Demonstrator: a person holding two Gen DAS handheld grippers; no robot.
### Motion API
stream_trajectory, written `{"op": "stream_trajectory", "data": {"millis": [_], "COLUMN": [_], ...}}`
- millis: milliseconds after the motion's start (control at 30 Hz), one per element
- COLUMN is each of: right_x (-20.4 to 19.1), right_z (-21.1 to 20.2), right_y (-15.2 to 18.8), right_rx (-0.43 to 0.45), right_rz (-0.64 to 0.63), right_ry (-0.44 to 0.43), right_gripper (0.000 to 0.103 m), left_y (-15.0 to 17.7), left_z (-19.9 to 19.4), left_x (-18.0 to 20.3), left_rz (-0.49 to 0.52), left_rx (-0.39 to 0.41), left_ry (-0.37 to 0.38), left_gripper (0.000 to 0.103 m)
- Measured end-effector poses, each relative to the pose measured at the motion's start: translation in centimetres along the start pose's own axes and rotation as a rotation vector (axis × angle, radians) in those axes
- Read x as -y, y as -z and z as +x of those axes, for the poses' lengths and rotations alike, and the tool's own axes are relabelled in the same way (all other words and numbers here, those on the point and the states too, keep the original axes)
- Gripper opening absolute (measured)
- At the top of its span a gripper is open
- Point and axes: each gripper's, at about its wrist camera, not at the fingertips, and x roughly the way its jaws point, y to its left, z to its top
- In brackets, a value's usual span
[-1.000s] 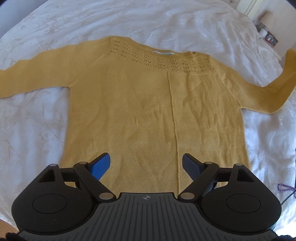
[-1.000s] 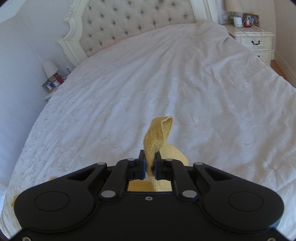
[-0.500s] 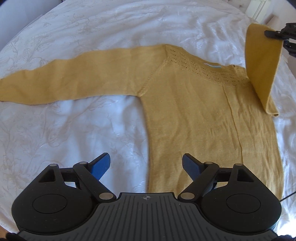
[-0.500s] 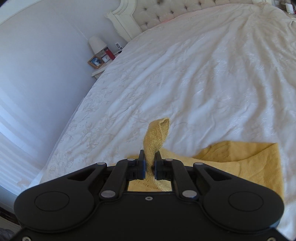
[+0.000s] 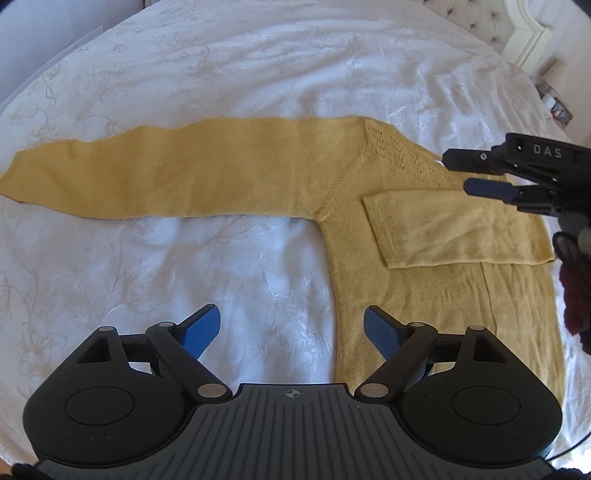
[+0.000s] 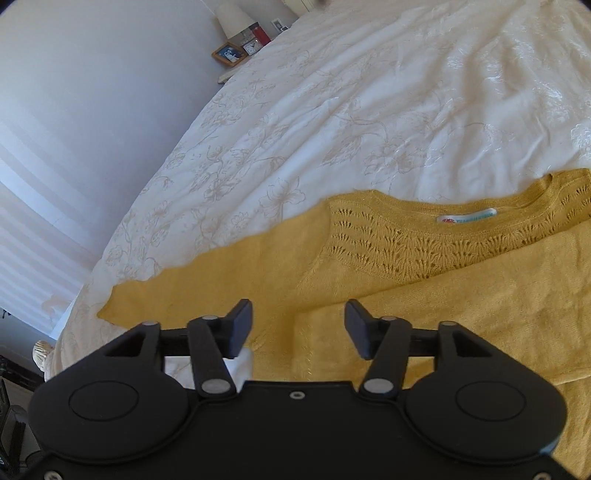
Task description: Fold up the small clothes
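Mustard knit sweater (image 5: pixel 424 295): lay flat on the white embroidered bedspread (image 5: pixel 221 66). Right sleeve (image 5: pixel 454 232) folded across the chest; left sleeve (image 5: pixel 166 173) stretched out leftward, unfolded; body unfolded. Right gripper (image 6: pixel 298 328): jaws opening, nothing pinched. Left gripper (image 5: pixel 291 328): jaws apart, empty, near the hem.

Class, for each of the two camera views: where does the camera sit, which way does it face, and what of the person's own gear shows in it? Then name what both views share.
Left wrist: sits on the left gripper, looking down at the yellow sweater and its spread sleeve on the bed; its open blue fingers show, and the right gripper.
Right wrist: sits on the right gripper, jaws opening with nothing between them, facing across the neckline label towards a nightstand lamp.
Shared: sweater, bed, and the folded sleeve.
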Motion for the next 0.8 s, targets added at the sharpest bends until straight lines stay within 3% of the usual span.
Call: {"op": "stream_trajectory", "data": {"millis": [67, 200, 433, 733, 800], "right_x": [0.2, 1.7, 5.3, 8.4, 8.7], "right_z": [-0.6, -2.3, -5.2, -7.4, -7.3], "right_y": [0.6, 2.4, 6.2, 9.1, 9.2], "right_rx": [-0.009, -0.052, -0.108, -0.154, -0.164], "right_rz": [-0.012, -0.058, -0.062, -0.038, -0.034], "right_ry": [0.016, 0.087, 0.222, 0.264, 0.262], "right_gripper": [0.07, 0.083, 0.085, 0.086, 0.086], "left_y": [-0.5, -1.8, -3.8, -4.8, -5.1], "left_z": [0.3, 1.1, 4.4, 9.0, 9.9], "left_x": [0.5, 1.9, 6.5, 9.7, 9.7], "left_rz": [-0.006, -0.018, 0.07, 0.126, 0.131], "left_rx": [0.009, 0.027, 0.058, 0.067, 0.066], "left_ry": [0.008, 0.029, 0.094, 0.134, 0.122], "left_gripper": [0.085, 0.085, 0.085, 0.083, 0.076]}}
